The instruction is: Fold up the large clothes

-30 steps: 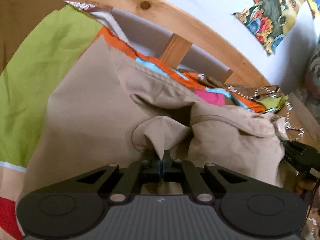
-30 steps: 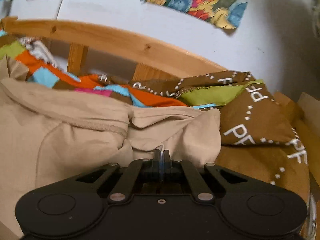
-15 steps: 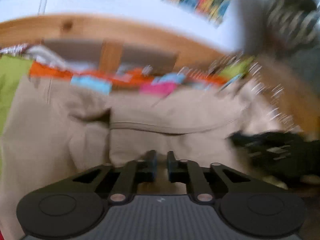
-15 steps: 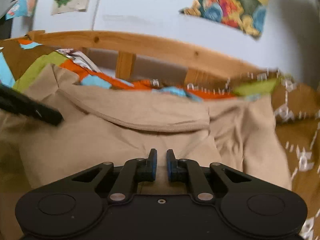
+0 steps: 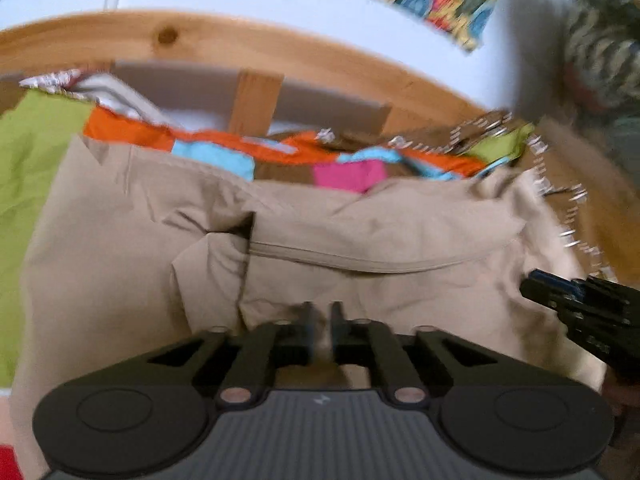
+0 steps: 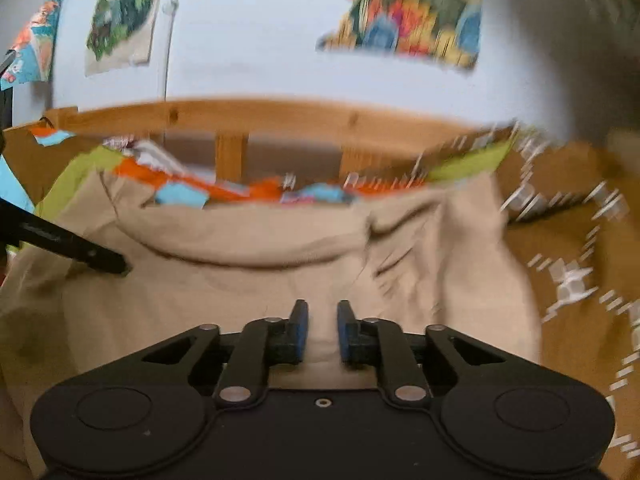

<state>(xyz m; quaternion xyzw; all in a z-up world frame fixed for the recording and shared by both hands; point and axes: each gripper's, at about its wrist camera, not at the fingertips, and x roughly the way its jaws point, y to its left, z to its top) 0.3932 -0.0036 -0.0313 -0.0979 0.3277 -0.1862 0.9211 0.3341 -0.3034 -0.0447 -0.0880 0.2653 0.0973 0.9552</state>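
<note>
- A patchwork bedcover [image 5: 36, 168] in green, orange, blue, pink and brown lies all around the tan garment [image 5: 360, 240], showing past its far edge and on both sides.
- Behind it runs the bed's wooden rail [image 6: 280, 114] with upright slats, and above that a pale wall hung with colourful cloth pictures [image 6: 408, 12].
- The tan garment is spread on the bed, bunched into folds, with a curved seam across its middle.
- The left hand-held gripper [image 5: 320, 322] sits low over the near part of the garment, its jaws a little apart with nothing between them.
- The right hand-held gripper [image 6: 322, 320] hovers likewise over the cloth, jaws apart and empty; its blue pads [image 6: 303, 328] show clearly.
- Each gripper pokes into the other's view from the side, over the garment's edge.
- Both views are smeared by motion, worst at the right, where the white printing on the brown cover [image 6: 580, 280] cannot be read.
- The garment's near edge is hidden under the gripper bodies.
</note>
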